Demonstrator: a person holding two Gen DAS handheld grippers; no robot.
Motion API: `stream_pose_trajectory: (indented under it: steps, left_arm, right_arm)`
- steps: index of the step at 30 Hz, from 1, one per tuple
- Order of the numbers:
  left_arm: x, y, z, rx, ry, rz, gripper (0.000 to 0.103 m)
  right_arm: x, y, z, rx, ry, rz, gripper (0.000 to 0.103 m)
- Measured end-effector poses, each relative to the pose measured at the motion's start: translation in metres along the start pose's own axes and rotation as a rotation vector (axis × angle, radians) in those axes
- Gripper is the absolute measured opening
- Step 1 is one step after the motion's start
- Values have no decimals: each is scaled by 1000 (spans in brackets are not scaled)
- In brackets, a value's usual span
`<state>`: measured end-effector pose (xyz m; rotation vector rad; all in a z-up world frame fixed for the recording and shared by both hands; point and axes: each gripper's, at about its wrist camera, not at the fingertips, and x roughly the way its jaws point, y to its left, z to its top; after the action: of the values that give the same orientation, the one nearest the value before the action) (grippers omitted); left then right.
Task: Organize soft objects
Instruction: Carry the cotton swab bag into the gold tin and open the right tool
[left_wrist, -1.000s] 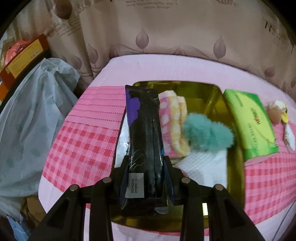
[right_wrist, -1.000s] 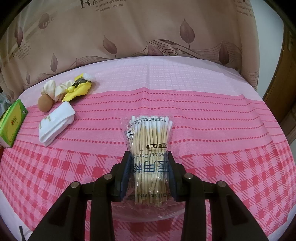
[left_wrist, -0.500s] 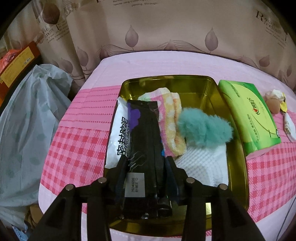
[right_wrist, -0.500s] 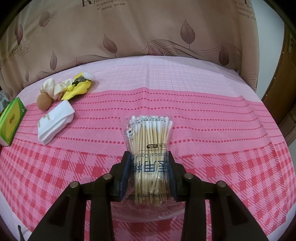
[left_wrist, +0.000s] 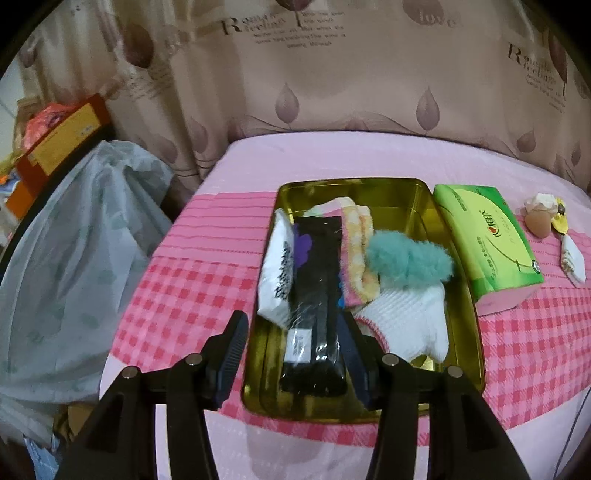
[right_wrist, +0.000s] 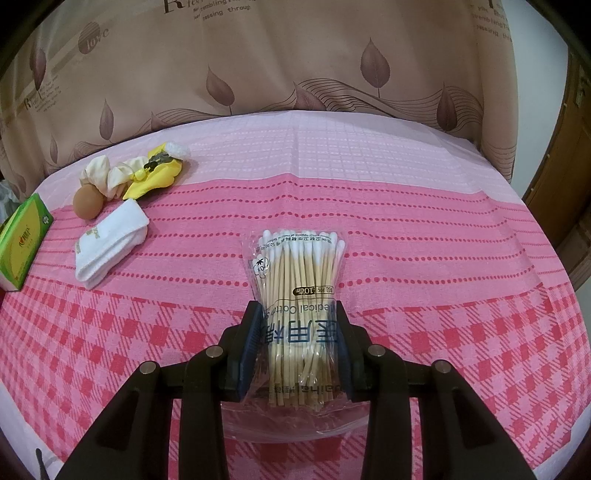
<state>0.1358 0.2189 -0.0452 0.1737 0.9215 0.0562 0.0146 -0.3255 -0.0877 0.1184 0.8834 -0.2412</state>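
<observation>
In the left wrist view a gold tin tray (left_wrist: 463, 325) holds a black packet (left_wrist: 317, 295), a white packet (left_wrist: 279, 266), a pink-yellow sock (left_wrist: 356, 254), a teal fluffy piece (left_wrist: 406, 258) and a white knitted glove (left_wrist: 410, 321). My left gripper (left_wrist: 291, 332) is open, its jaws spread either side of the black packet, which lies in the tray. In the right wrist view my right gripper (right_wrist: 297, 328) is shut on a bag of cotton swabs (right_wrist: 295, 291) over the pink cloth.
A green tissue pack (left_wrist: 487, 247) lies right of the tray, also seen in the right wrist view (right_wrist: 22, 240). A white folded sock (right_wrist: 110, 243), a tan ball (right_wrist: 88, 202) and a yellow-cream bundle (right_wrist: 144, 175) lie far left. A grey plastic bag (left_wrist: 74, 258) stands beside the table.
My left gripper opened and let go of the black packet, which now lies in the tray. The right gripper still holds the swab bag, nearly unmoved.
</observation>
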Motion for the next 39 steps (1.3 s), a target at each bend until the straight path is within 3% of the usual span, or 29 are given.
stream_pose_trajectory:
  steps: [6, 13, 24, 33, 39]
  left_arm:
    - [-18, -1, -20, -28, -53, 44, 51]
    - [-27, 13, -22, -84, -86, 72, 51]
    - [-14, 60, -31, -272, -34, 152, 51]
    - [-12, 75, -35, -345, -19, 183, 51]
    - [-13, 84, -38, -388, -21, 180, 51]
  right_arm:
    - [-2, -1, -1, -1, 1, -3, 36]
    - [-2, -1, 0, -2, 2, -20, 36]
    - [-10, 4, -2, 4, -6, -94, 26]
    - [-34, 32, 12, -32, -55, 9, 25]
    - [-55, 93, 22, -120, -91, 141, 25]
